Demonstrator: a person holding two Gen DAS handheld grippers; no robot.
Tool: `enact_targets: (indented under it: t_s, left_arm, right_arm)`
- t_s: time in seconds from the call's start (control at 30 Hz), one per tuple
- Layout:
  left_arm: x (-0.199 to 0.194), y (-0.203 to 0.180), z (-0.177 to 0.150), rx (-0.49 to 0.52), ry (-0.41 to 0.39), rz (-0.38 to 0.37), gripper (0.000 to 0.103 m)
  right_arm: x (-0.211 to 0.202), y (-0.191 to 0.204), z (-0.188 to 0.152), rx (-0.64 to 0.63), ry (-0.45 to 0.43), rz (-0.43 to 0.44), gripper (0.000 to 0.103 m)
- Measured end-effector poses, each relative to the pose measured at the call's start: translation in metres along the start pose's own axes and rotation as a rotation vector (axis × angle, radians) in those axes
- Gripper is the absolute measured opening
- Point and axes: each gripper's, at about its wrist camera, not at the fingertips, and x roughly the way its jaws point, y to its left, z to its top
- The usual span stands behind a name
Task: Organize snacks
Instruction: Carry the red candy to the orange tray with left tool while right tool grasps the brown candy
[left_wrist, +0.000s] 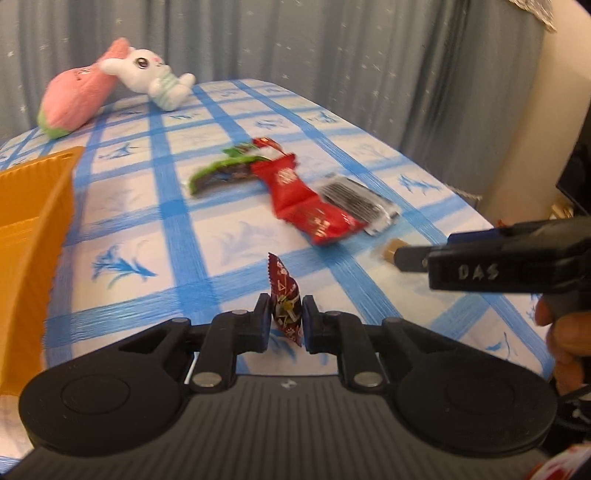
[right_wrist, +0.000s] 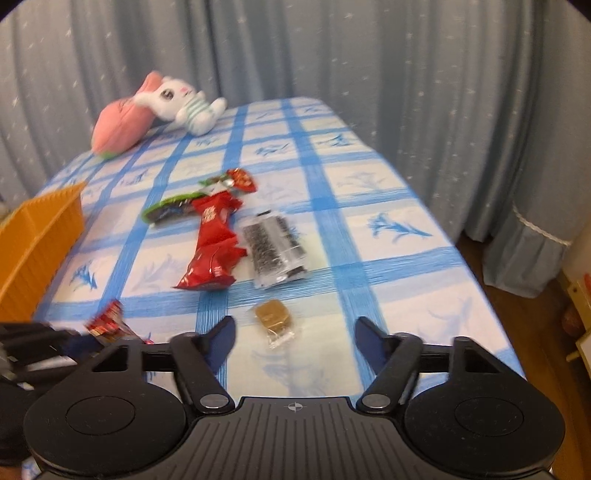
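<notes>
Our left tongs (left_wrist: 286, 321) are pinching a small dark-red snack packet (left_wrist: 283, 299), standing it upright just above the checked cloth (left_wrist: 207, 236). Our right tongs (right_wrist: 293, 341) are spread, nothing between them, with a little brown candy (right_wrist: 272, 314) lying on the cloth just ahead of the gap. Beyond that candy we see a red wrapper (right_wrist: 212, 251), a clear pack of dark seeds (right_wrist: 273, 247) beside it, and a green bar (right_wrist: 173, 208) further back. Left of the red wrapper sits an orange basket (right_wrist: 40, 236); far behind it, a plush bunny (right_wrist: 181, 101).
</notes>
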Motion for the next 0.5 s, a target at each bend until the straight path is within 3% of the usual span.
enact_targets:
  t_s: [0.17, 0.4, 0.5]
  left_arm:
    - [-0.006, 0.011, 0.002, -0.033, -0.009, 0.006, 0.015]
    - [-0.013, 0.018, 0.000, -0.063, -0.015, 0.020, 0.015]
    - [-0.019, 0.020, -0.001, -0.075, -0.017, 0.031, 0.015]
  right_arm:
    - [0.020, 0.010, 0.004, -0.094, 0.017, -0.004, 0.053]
    - [0.027, 0.017, 0.004, -0.123, 0.044, -0.013, 0.022]
    - [0.021, 0.021, 0.005, -0.108, 0.041, 0.002, 0.022]
